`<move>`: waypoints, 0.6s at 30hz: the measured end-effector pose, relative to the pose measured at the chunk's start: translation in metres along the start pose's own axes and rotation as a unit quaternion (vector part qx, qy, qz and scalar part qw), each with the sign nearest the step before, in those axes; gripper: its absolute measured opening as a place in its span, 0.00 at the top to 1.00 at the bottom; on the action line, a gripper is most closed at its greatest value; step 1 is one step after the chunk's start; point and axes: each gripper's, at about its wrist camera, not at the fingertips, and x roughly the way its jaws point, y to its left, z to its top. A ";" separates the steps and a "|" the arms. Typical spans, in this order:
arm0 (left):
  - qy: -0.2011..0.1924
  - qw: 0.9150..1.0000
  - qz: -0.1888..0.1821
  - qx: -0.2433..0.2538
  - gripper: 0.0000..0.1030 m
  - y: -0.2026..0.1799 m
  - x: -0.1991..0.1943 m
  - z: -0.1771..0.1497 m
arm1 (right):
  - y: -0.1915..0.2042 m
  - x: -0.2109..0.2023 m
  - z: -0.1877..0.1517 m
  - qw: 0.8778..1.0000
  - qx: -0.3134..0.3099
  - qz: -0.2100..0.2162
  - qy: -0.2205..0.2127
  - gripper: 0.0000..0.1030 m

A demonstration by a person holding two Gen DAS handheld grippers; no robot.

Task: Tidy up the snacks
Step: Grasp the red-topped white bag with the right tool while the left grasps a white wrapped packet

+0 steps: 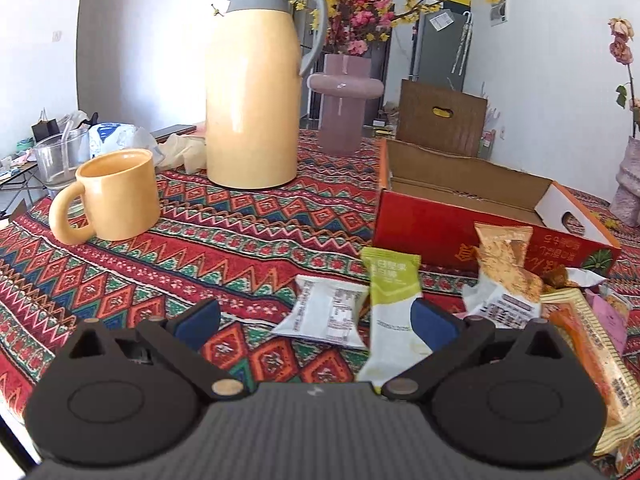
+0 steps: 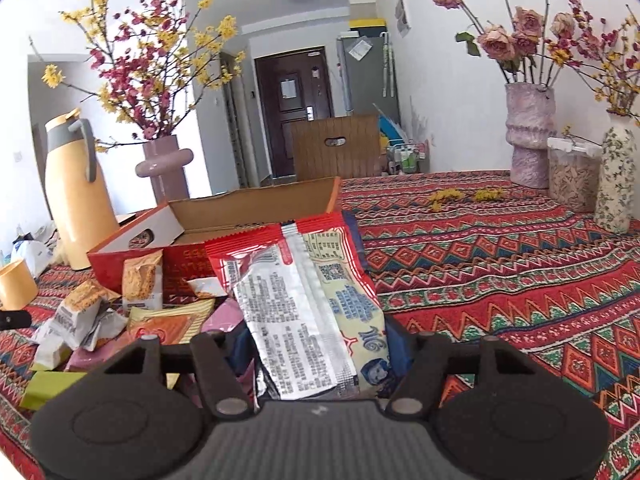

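Red zigzag-patterned tablecloth [image 2: 500, 280] under an open cardboard box [image 2: 248, 216], white walls [image 2: 448, 80] beyond

green packet [image 1: 394, 280], centre of left wrist view: Chinese characters, too blurred to read | red-edged packet [image 2: 316, 300], centre of right wrist view: "116", other print unreadable
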 end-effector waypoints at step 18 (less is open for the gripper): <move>0.075 0.995 0.011 0.066 0.08 0.000 0.066 0.017 | -0.004 0.007 -0.001 0.999 0.015 -0.035 0.005 0.39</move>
